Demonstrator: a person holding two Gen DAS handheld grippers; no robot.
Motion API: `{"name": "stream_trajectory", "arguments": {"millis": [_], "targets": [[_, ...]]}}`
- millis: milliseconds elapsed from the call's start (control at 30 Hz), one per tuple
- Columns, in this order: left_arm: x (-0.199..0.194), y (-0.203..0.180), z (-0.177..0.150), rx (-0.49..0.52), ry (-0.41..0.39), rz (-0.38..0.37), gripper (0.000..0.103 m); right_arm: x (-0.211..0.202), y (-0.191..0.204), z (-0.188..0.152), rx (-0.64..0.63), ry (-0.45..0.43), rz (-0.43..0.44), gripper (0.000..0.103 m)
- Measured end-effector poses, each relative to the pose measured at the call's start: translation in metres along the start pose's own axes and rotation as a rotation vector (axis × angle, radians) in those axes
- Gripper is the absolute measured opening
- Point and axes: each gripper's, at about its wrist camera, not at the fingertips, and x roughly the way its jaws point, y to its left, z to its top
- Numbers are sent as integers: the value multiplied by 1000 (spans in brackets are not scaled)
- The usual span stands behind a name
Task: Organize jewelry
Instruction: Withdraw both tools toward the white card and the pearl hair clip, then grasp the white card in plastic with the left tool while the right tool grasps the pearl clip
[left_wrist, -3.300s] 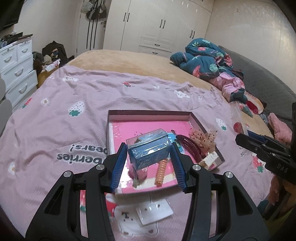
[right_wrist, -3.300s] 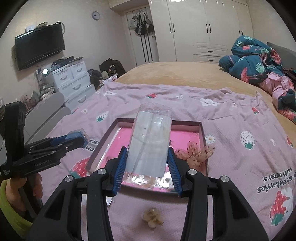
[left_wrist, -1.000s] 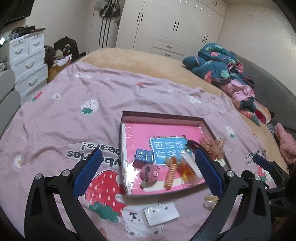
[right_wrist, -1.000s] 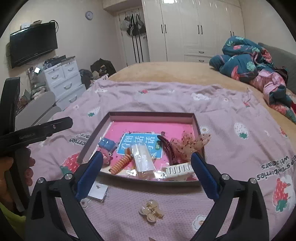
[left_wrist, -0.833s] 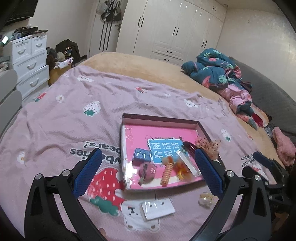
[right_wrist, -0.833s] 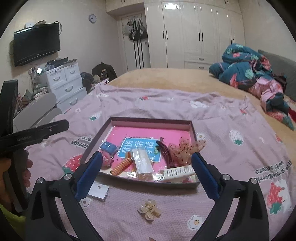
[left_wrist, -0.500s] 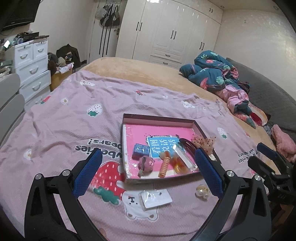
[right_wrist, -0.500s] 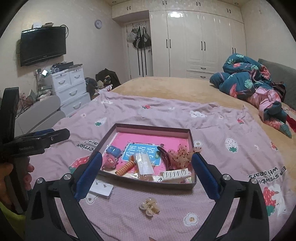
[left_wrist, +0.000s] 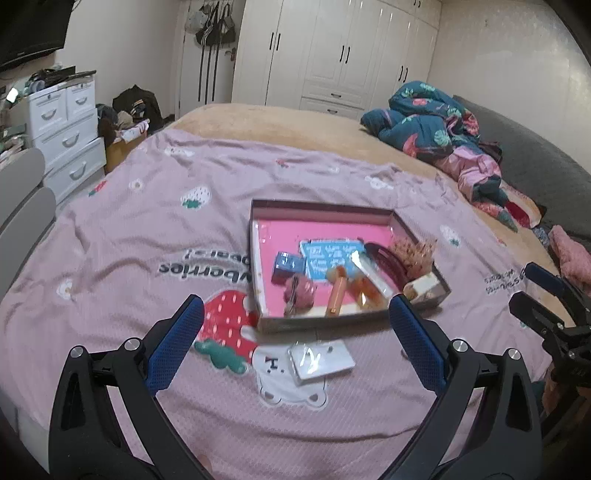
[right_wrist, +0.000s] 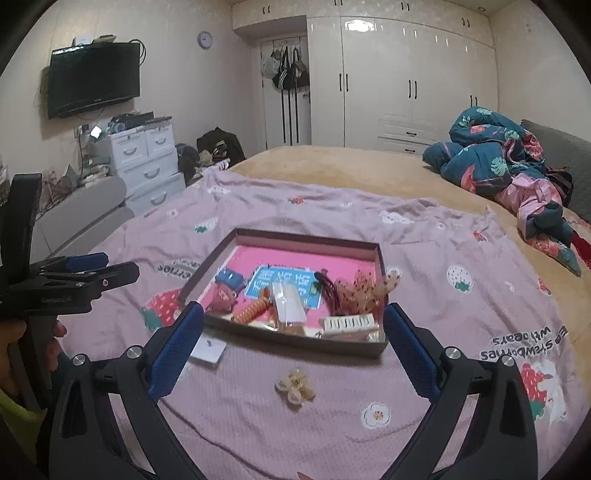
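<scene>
**Both grippers empty, two pieces left outside the tray**

Left wrist view: the left gripper (left_wrist: 295, 325) is spread wide and empty, held back above the near edge of the bed (left_wrist: 110, 229). About three seconds ago it was clamped on a small blue box (left_wrist: 288, 263); that box now lies inside the tray (left_wrist: 321, 207), near its left wall. The right gripper (right_wrist: 293, 332) was then clamped on a clear case (right_wrist: 289, 300); it too is now released, and the case lies in the tray among a coil tie (right_wrist: 253, 308), a dark headband (right_wrist: 328, 290), a mesh bow (right_wrist: 364, 291) and a white claw clip (right_wrist: 349, 324).

Over the last second both grippers have drawn back from the tray, so the whole layout now shows.

Judging by this, the two drops are done and the next pick is open. Two things lie on the bedspread outside the tray: a white card packet (left_wrist: 321, 360) just in front of the tray's near wall, and a small cream flower clip (right_wrist: 295, 386) a little further toward the right gripper. The flat packet on soft fabric will probably be the harder grab.
</scene>
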Motion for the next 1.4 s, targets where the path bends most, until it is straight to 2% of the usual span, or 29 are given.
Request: {"name": "stream_trajectory", "arguments": {"millis": [400,600,933,1133,1233,1300,1400], "targets": [[28,4,-31,14,113,31,94,26,-7,-35,-4,115,10,97],[48,0,-45,30,178,10,94,46,-10,-51,-15,178,7,97],[72,-1,-60,25,244,-10,94,88,-13,-74,-47,285,32,95],[83,-8,-64,35,274,-42,93,114,-15,-78,-35,344,95,80],[90,-14,-65,45,288,-56,93,124,-18,-81,10,380,162,60],[96,-18,-66,45,296,-62,90,125,-21,-83,24,382,177,42],[106,-21,-65,38,305,-60,85,119,-24,-84,37,373,190,42]]}}
